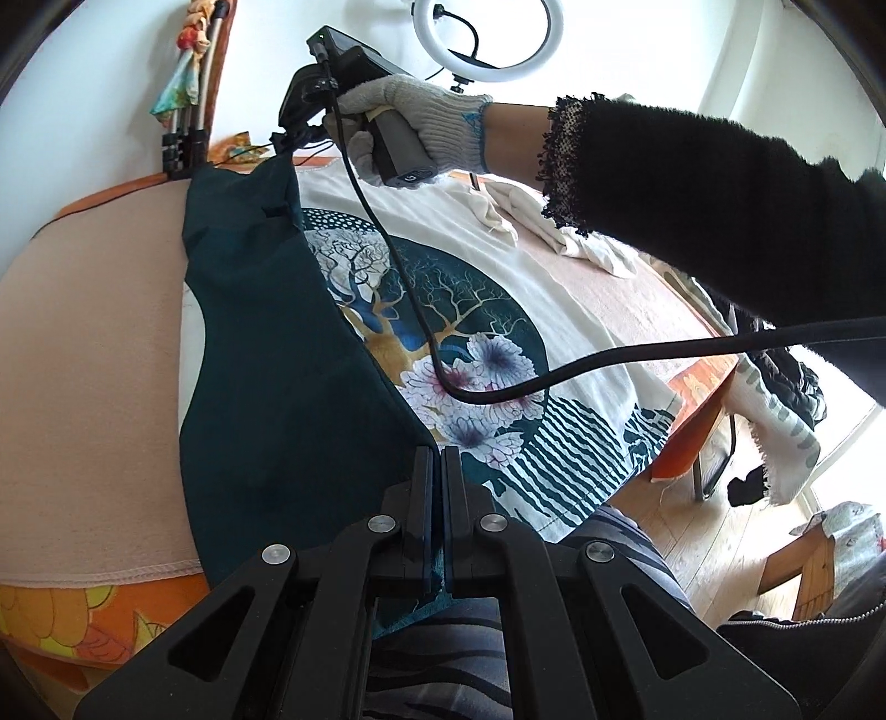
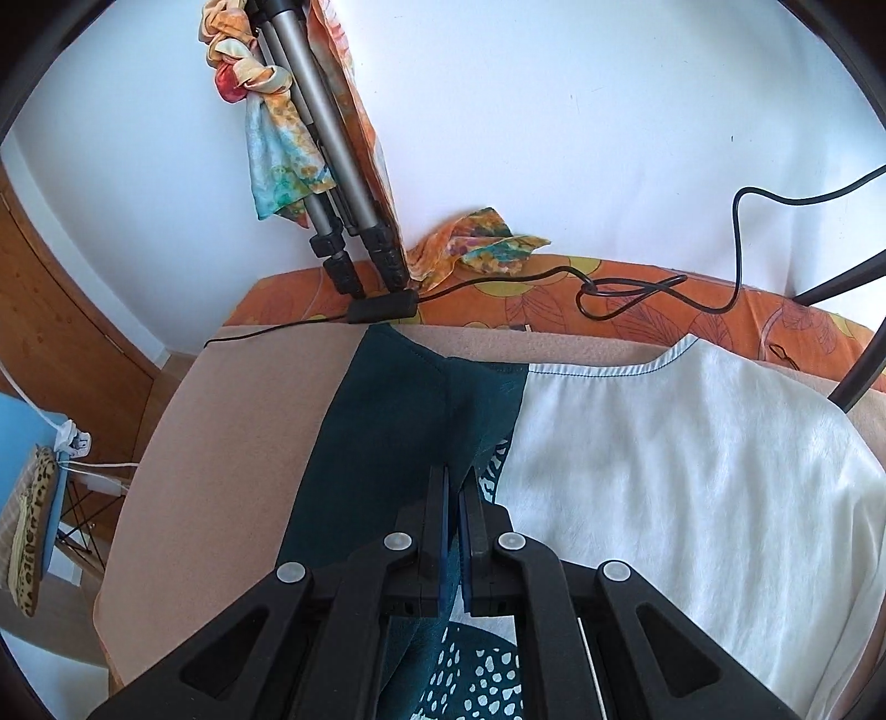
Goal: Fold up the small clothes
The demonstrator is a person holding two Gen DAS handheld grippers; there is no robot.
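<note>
A white top (image 1: 559, 310) with a round tree-and-flower print and a dark teal back lies on the beige cloth (image 1: 88, 354). Its left side is folded over, teal side up (image 1: 288, 354). My left gripper (image 1: 442, 454) is shut on the teal fabric at the near hem. My right gripper (image 1: 288, 145), held by a gloved hand, is shut on the teal fabric at the far end. In the right wrist view the right gripper (image 2: 458, 476) pinches the teal edge (image 2: 387, 443) beside the white part (image 2: 681, 443) and its neckline.
A tripod (image 2: 338, 221) with a colourful scarf stands at the far edge on the orange floral cover (image 2: 637, 288). A black cable (image 1: 554, 382) crosses the top. Crumpled white clothes (image 1: 554, 221) lie at the far right. A ring light (image 1: 487, 33) stands behind.
</note>
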